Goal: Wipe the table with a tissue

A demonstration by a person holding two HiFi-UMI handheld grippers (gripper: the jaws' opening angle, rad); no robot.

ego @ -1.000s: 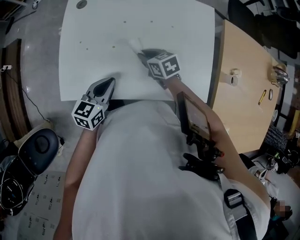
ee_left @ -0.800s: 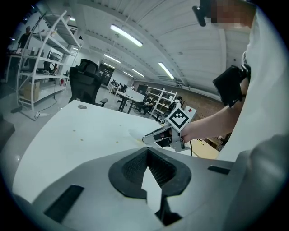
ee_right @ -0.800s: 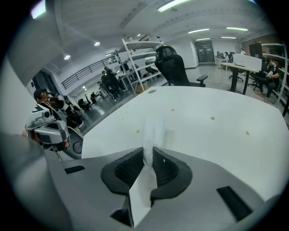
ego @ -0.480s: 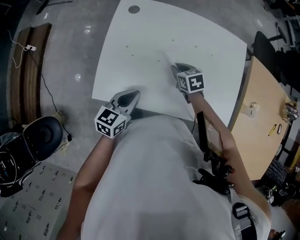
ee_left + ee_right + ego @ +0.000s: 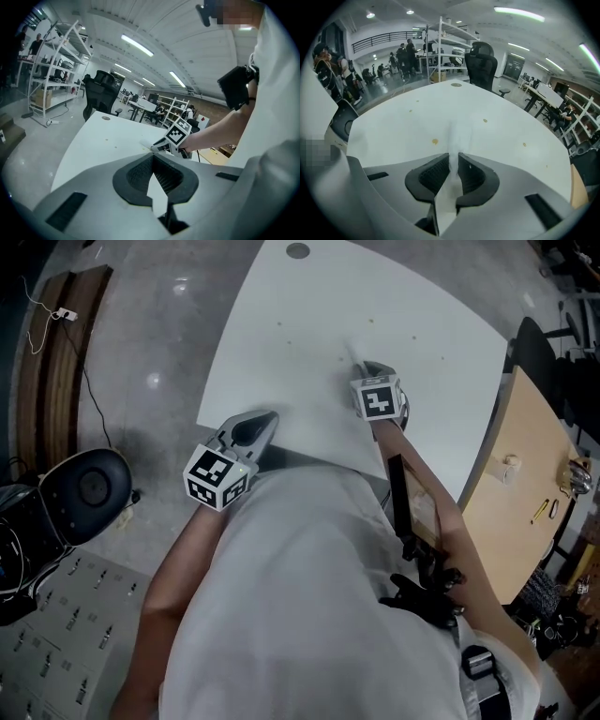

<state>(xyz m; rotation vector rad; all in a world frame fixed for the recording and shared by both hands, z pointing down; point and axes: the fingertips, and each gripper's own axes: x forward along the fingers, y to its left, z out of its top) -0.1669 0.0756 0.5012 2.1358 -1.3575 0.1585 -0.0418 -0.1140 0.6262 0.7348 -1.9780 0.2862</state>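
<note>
Right gripper (image 5: 453, 158) slides farther across the table (image 5: 281, 371), jaws clamped on the tissue (image 5: 458, 135); left gripper (image 5: 153, 159) hangs at the edge, jaws together.

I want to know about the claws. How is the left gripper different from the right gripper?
The right gripper pinches a white tissue; the left gripper is shut on nothing. The right gripper is out over the table; the left gripper sits at its near edge. Both are grey, with jaws closed.

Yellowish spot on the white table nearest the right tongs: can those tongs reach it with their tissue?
Probably yes: the right tongs, shut on the white tissue, sit just behind the yellowish spot, with only bare white table between.
</note>
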